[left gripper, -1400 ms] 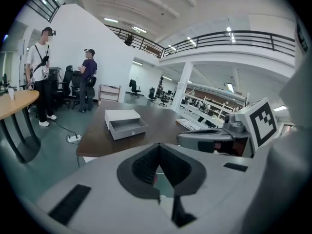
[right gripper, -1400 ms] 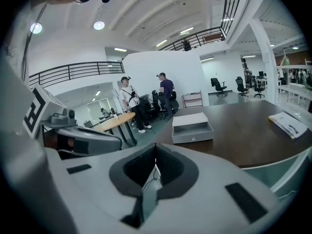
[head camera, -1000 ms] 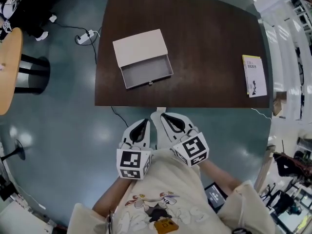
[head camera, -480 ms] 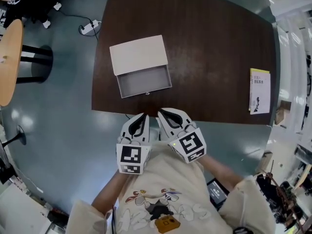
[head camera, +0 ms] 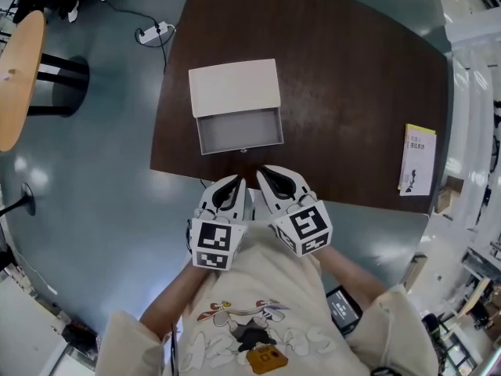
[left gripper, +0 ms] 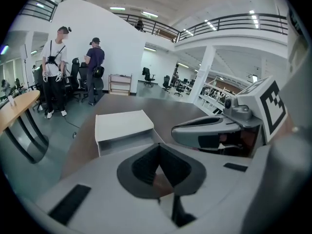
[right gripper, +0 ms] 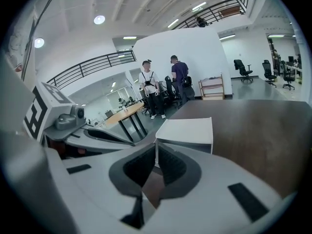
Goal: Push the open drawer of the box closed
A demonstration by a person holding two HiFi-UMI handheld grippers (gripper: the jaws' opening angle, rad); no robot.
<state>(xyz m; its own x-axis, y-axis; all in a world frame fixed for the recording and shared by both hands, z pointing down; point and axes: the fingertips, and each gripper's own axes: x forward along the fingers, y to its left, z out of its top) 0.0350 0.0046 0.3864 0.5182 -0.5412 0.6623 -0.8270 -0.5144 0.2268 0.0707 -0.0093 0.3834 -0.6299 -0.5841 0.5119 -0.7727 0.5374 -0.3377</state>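
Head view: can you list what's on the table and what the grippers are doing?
surface: dark brown wooden table
container: flat white box, opening toward the person
open part: grey drawer, pulled out, empty
also there: yellow-and-white booklet, near the table's right edge
left gripper: shut, empty, short of the drawer
right gripper: shut, empty, beside the left one

No text, number or brand is legible in any view. The book point(head camera: 417, 159) with a yellow-and-white cover near the right edge of the table point(head camera: 352, 92) carries dark print, too small to read. The marker cube point(head camera: 214, 246) on the left gripper point(head camera: 237, 182) and the one on the right gripper point(head camera: 263, 171) show black-and-white square code patterns only, with no letters or digits. The shirt point(head camera: 258, 319) carries a cartoon print; no wording can be made out on it.
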